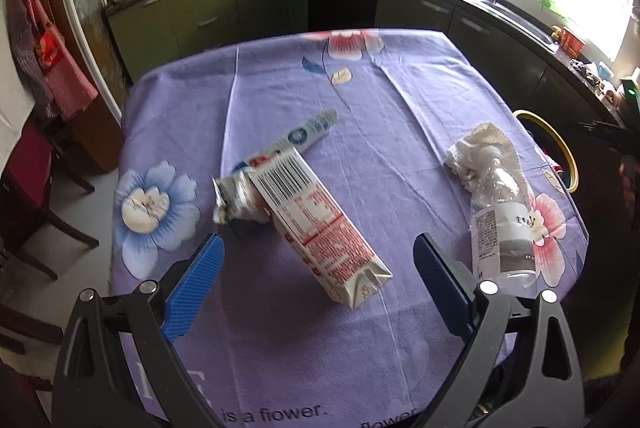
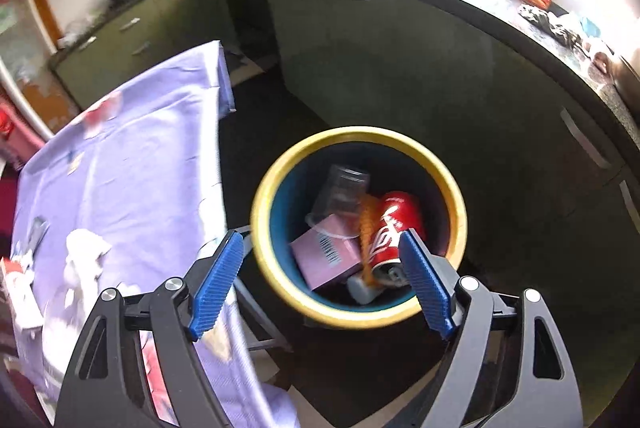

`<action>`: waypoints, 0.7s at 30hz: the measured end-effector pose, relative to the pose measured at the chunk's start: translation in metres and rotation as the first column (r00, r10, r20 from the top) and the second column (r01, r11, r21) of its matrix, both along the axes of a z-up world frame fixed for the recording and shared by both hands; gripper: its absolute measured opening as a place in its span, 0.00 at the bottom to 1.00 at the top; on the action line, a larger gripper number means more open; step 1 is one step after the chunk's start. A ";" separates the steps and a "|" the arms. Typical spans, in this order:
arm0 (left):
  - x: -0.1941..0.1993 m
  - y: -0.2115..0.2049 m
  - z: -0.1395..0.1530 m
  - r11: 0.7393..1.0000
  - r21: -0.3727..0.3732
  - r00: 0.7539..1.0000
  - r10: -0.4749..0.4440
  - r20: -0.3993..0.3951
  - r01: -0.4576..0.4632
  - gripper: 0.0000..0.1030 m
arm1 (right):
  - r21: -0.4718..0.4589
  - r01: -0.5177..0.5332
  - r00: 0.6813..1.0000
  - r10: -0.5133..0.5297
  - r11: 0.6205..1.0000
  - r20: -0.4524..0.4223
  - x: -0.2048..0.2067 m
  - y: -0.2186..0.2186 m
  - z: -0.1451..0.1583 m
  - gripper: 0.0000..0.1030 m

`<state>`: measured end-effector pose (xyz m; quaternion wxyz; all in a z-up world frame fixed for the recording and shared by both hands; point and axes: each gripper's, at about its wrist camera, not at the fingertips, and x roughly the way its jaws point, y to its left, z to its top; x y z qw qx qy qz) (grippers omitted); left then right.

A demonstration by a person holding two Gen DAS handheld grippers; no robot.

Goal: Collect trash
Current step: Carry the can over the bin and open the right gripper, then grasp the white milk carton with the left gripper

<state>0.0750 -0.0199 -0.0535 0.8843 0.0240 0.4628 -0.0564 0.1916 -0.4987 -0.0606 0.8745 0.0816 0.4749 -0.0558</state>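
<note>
Left wrist view: left claw (image 1: 316, 248) spread wide, nothing between its pads, above the near part of the desk (image 1: 400, 116). A milk carton (image 1: 316, 224) lies just beyond it, resting on a squashed tube (image 1: 276, 164). Plastic bottle (image 1: 500, 224) and crumpled tissue (image 1: 476, 152) lie by the right edge — open cloth all around them. Kitchen cabinets (image 1: 200, 8) stand far behind.

Right wrist view: right claw (image 2: 322, 254) released, empty, over the yellow-rimmed bin (image 2: 452, 184) on dark floor beside the desk's right edge. Inside — red can (image 2: 394, 224), pink box (image 2: 324, 256), clear cup (image 2: 344, 188).
</note>
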 end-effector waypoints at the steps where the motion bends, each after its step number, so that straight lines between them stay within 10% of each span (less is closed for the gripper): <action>1: 0.000 -0.002 -0.003 1.000 0.001 1.000 0.007 -0.007 -0.007 0.88 | 0.011 -0.024 1.000 0.023 1.000 0.007 -0.010 0.011 0.000 0.77; 15: 0.029 -0.013 -0.036 0.976 0.031 0.974 0.218 -0.065 -0.216 0.87 | 0.051 -0.174 0.984 0.173 0.983 0.032 -0.004 0.029 -0.021 0.77; 21: 0.038 -0.012 -0.046 0.971 0.031 0.965 0.239 -0.109 -0.237 0.63 | 0.067 -0.186 0.982 0.184 0.980 0.036 -0.001 0.025 -0.024 0.77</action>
